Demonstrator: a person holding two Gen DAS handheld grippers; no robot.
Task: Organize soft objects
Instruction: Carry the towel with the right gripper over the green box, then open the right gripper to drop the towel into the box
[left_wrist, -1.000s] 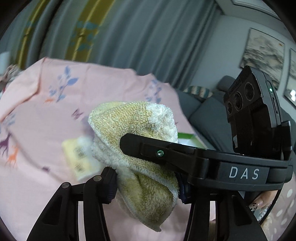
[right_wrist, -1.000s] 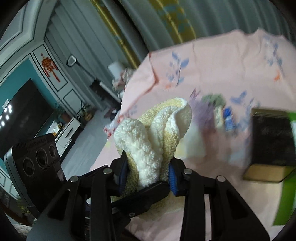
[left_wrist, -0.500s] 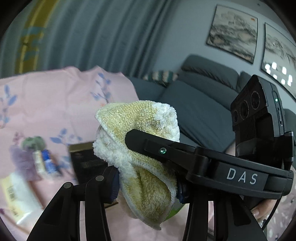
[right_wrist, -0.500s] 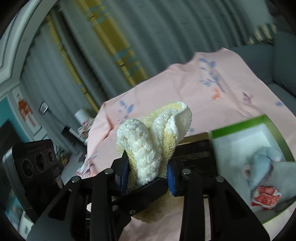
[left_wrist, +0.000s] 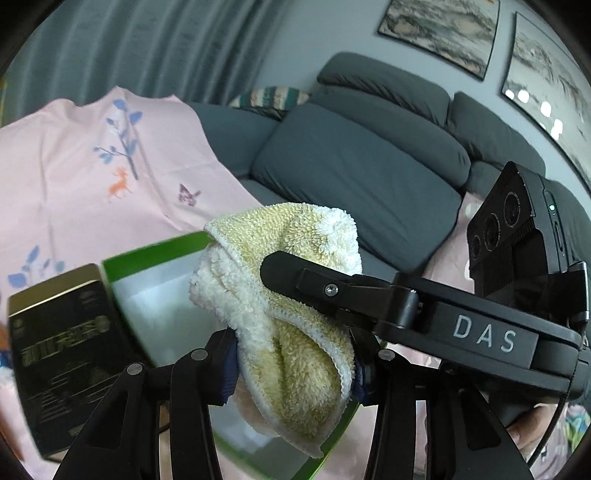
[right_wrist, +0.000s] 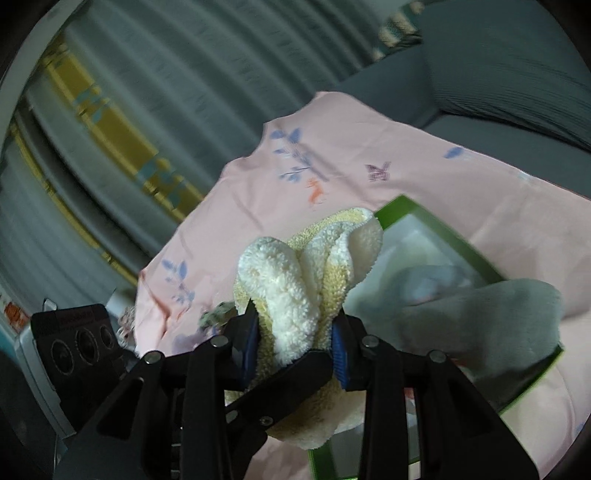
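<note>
A fluffy yellow-and-cream towel (left_wrist: 291, 295) hangs bunched between both grippers. My left gripper (left_wrist: 293, 373) is shut on its lower part. My right gripper (right_wrist: 295, 347) is shut on the same towel (right_wrist: 314, 280); its black finger crosses the left wrist view. The towel hangs over a green-rimmed box (left_wrist: 159, 251) with a white inside, on the pink patterned cloth (left_wrist: 74, 177). In the right wrist view the box (right_wrist: 454, 240) holds a grey soft item (right_wrist: 480, 317).
A black-and-gold box (left_wrist: 62, 354) lies left of the green box. A dark grey sofa (left_wrist: 369, 155) stands behind the cloth. Grey curtains (right_wrist: 166, 92) hang at the back. Small items (right_wrist: 218, 317) lie on the cloth's far left side, blurred.
Both grippers have swung right with the towel, from over the pink cloth and small items to over the green box. Both stay shut on the towel.
</note>
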